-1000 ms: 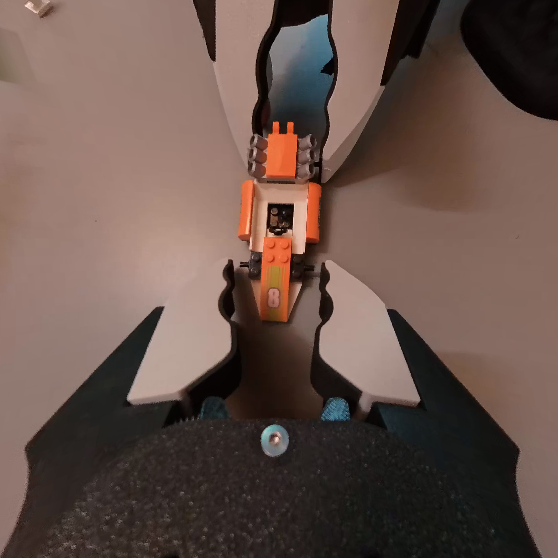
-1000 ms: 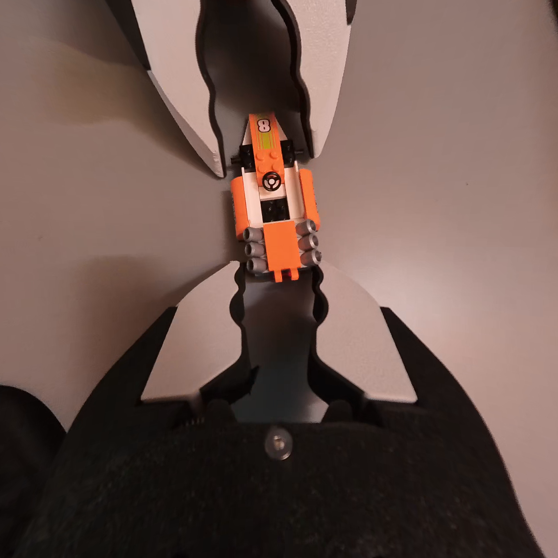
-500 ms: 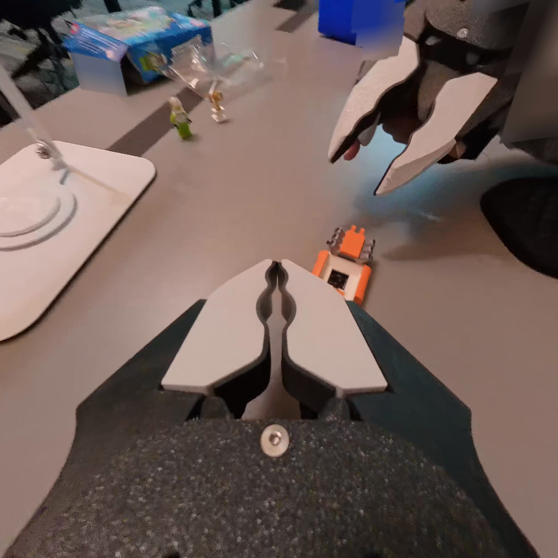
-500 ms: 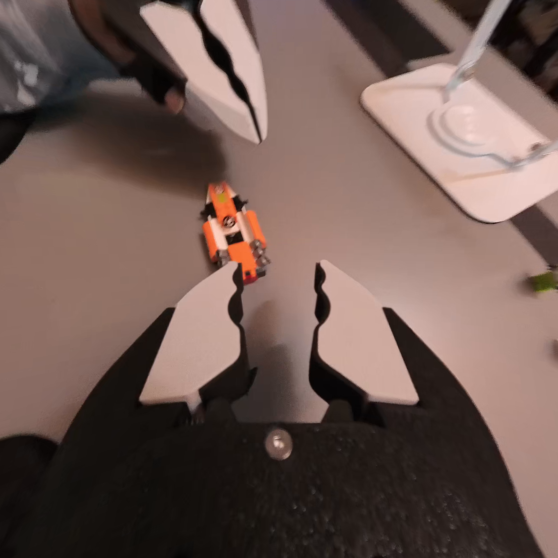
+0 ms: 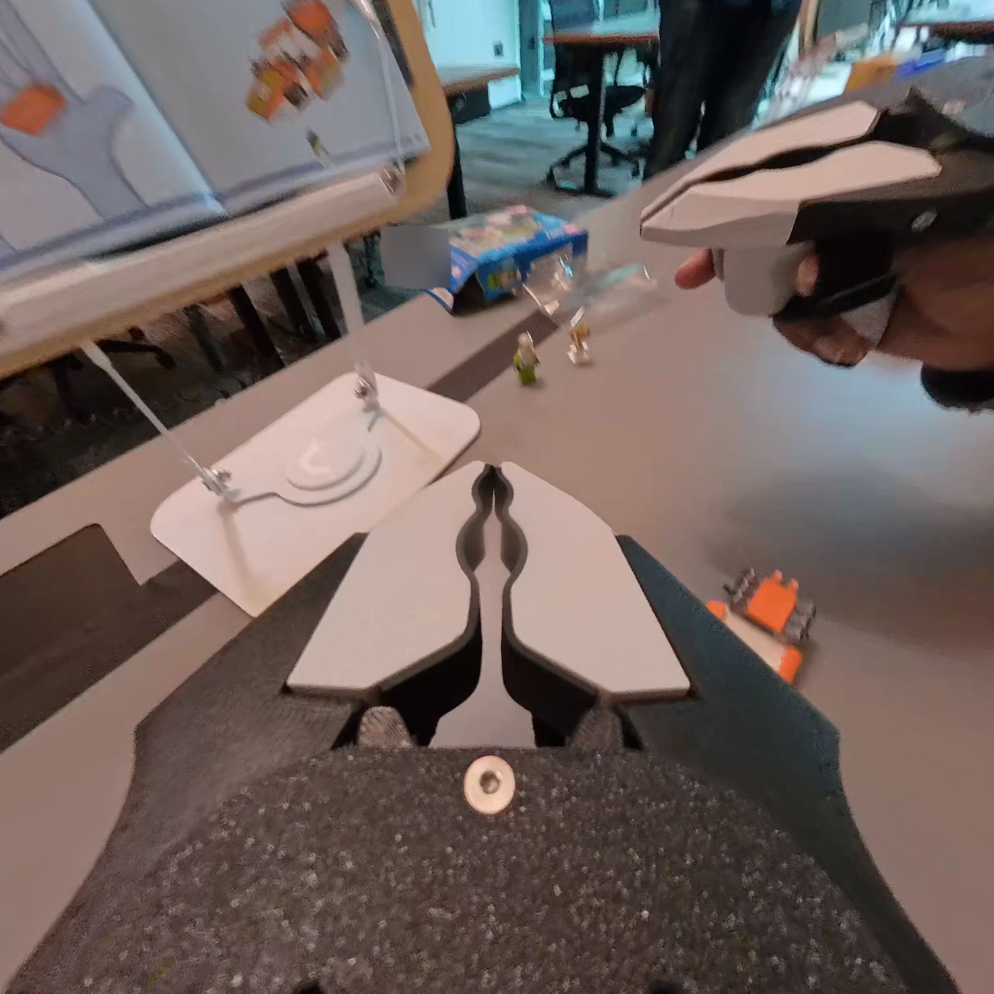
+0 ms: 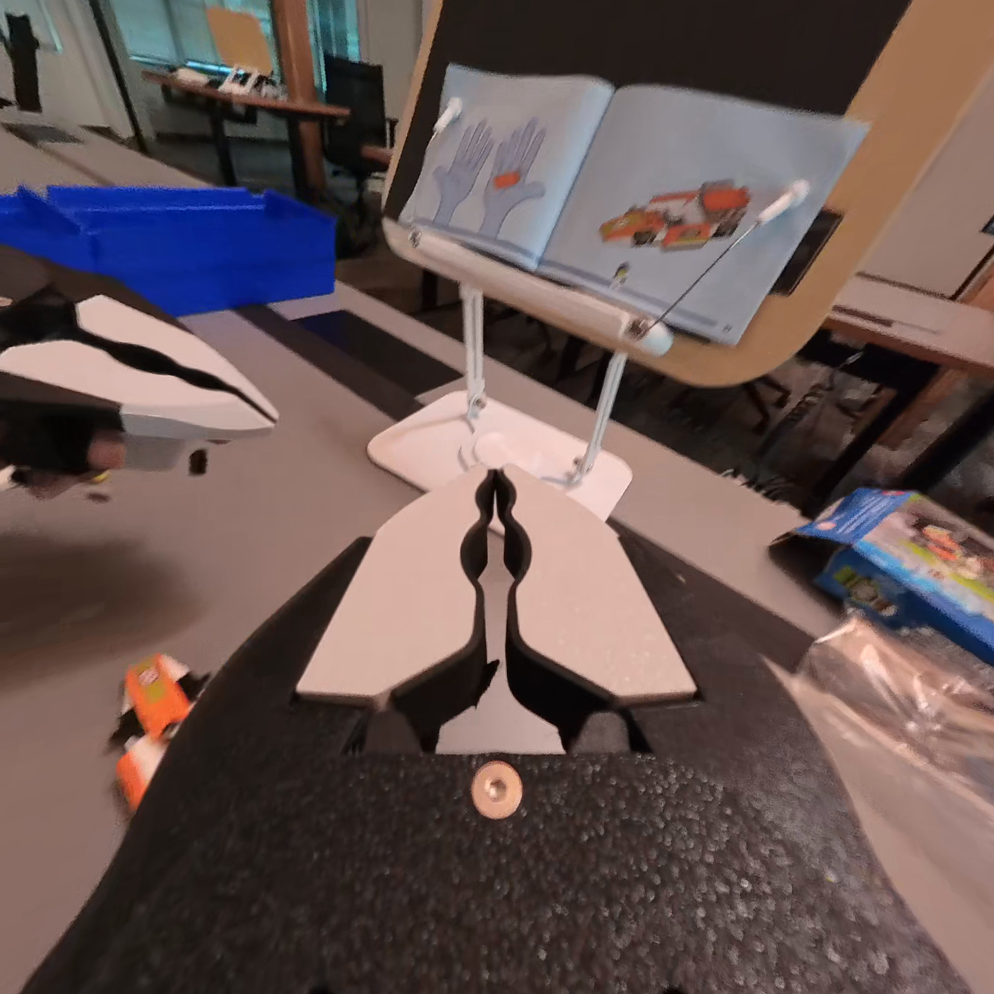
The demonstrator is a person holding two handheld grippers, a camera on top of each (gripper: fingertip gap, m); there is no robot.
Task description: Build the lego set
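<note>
Orange and white, the small lego car (image 5: pixel 764 624) lies on the grey tabletop (image 5: pixel 672 457), apart from both grippers and held by neither. In the left wrist view it sits low and to the right of the left gripper (image 5: pixel 492 473); in the right wrist view it shows at the lower left, partly hidden behind the right gripper (image 6: pixel 495 476). It lies free where either gripper could come down on it again.

Both grippers are clenched with nothing between their fingers: each pair of white fingertips meets at the tip, and only the wavy gap behind them stays open. They are raised above the tabletop and point forward, towards the instruction booklet (image 6: pixel 618 183), which stands open on a tilted wooden book stand (image 6: pixel 796 344) with a white base (image 5: pixel 317 484). That pose probably means the person is checking the pages for the following step, not working on the model. The booklet is propped upright and clipped by thin wire arms, so it can be read without being held.

Farther back on the tabletop stand two small figures, one green (image 5: pixel 526 359) and one pale (image 5: pixel 580 344), near a crumpled clear plastic bag (image 6: pixel 914 715) and the blue lego box (image 6: pixel 914 554). A blue bin (image 6: pixel 177 242) sits off to the left in the right wrist view. Judging by the finished look of the car body, the build seems well advanced, though wheels are not visible on it.
</note>
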